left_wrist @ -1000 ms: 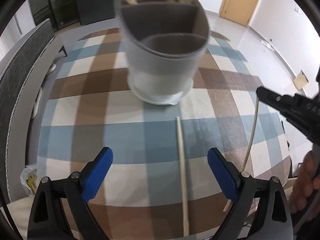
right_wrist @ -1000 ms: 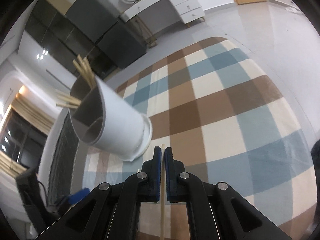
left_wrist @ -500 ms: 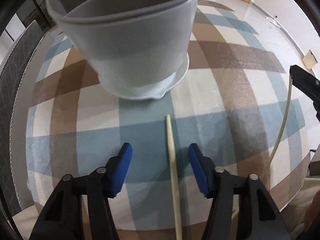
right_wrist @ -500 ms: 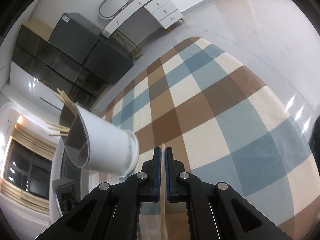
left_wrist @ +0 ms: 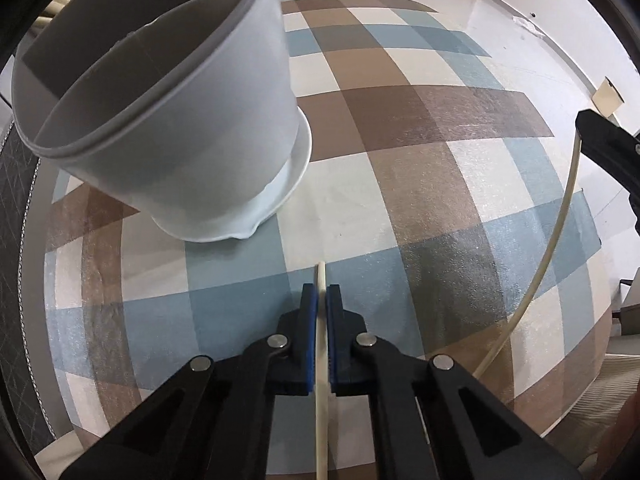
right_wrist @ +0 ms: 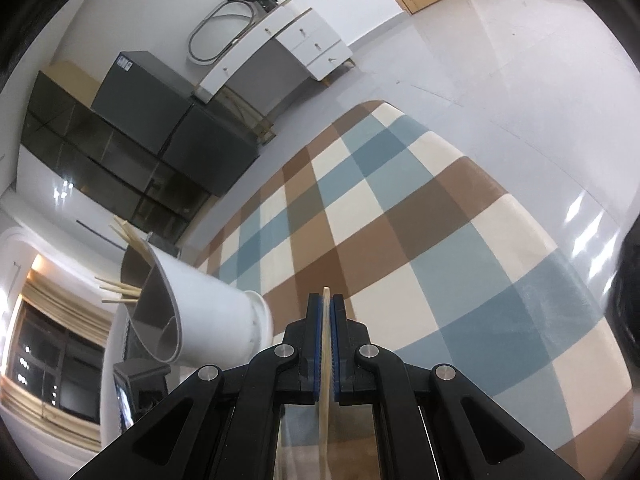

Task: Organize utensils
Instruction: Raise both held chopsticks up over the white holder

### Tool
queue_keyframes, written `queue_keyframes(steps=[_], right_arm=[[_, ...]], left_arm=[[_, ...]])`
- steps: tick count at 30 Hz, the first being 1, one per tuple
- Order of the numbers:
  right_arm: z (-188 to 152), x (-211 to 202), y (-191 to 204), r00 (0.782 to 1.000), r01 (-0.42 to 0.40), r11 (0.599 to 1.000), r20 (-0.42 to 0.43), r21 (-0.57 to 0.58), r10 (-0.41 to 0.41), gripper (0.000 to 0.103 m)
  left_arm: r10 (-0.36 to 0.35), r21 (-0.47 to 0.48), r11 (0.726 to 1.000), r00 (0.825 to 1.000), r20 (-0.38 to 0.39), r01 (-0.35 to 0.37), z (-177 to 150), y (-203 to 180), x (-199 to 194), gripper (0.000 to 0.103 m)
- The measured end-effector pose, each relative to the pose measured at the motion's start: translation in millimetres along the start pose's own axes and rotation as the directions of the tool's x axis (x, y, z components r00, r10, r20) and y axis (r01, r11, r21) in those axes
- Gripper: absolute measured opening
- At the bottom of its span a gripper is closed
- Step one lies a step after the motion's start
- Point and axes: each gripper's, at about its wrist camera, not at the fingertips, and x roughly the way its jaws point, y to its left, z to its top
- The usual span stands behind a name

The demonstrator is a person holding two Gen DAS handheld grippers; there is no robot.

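A white utensil holder (left_wrist: pixel 180 120) with grey inner dividers stands on the checked tablecloth, just ahead and left of my left gripper (left_wrist: pixel 321 294). That gripper is shut on a pale wooden chopstick (left_wrist: pixel 321 400) lying along its fingers. My right gripper (right_wrist: pixel 327 304) is shut on a second chopstick (right_wrist: pixel 326 360) and holds it above the table. In the left wrist view that chopstick (left_wrist: pixel 560 232) hangs from the right gripper's tip (left_wrist: pixel 600 140) at the right edge. The holder (right_wrist: pixel 200 312) shows at the left of the right wrist view with several chopsticks (right_wrist: pixel 120 292) in it.
The checked tablecloth (left_wrist: pixel 440 160) covers a table whose far edge drops to a grey floor (right_wrist: pixel 500 60). A dark chair back (left_wrist: pixel 16 240) is at the left. Dark cabinets (right_wrist: pixel 140 140) and a white dresser (right_wrist: pixel 288 44) stand across the room.
My left gripper moved forward and closed on the chopstick on the table. My right gripper rose and tilted up with its chopstick.
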Motion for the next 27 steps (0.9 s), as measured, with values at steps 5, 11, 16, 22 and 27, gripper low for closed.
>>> queue_keyframes(steps=[5, 11, 16, 22, 27], right_arm=[[-5.9, -7.1, 18.0, 1.0, -0.01, 0.996, 0.024, -0.087, 0.013, 0.003], [-18.8, -18.0, 32.4, 0.999, 0.009, 0.987, 0.042, -0.16, -0.002, 0.003], [-29.6, -31.3, 36.9, 0.998, 0.007, 0.985, 0.068, -0.17, 0.004, 0.003], [-48.3, -51.2, 68.9, 0.993, -0.007, 0.956, 0.11, -0.294, 0.041, 0.003], [-70.6, -62.4, 103.9, 0.988, 0.017, 0.9, 0.144, -0.436, 0.051, 0.003]], left_arm=[[-0.026, -0.014, 1.0, 0.998, 0.063, 0.027, -11.0, 1.4, -20.7, 0.001], [-0.069, -0.057, 0.995, 0.985, 0.156, 0.079, -29.8, 14.3, -56.7, 0.0], [-0.093, -0.107, 0.987, 0.964, 0.248, 0.123, -50.3, 36.1, -91.6, 0.0], [-0.109, -0.133, 0.976, 0.921, 0.375, 0.169, -55.3, 55.6, -125.9, 0.0], [-0.116, -0.123, 0.975, 0.896, 0.428, 0.185, -60.1, 55.3, -132.4, 0.0]])
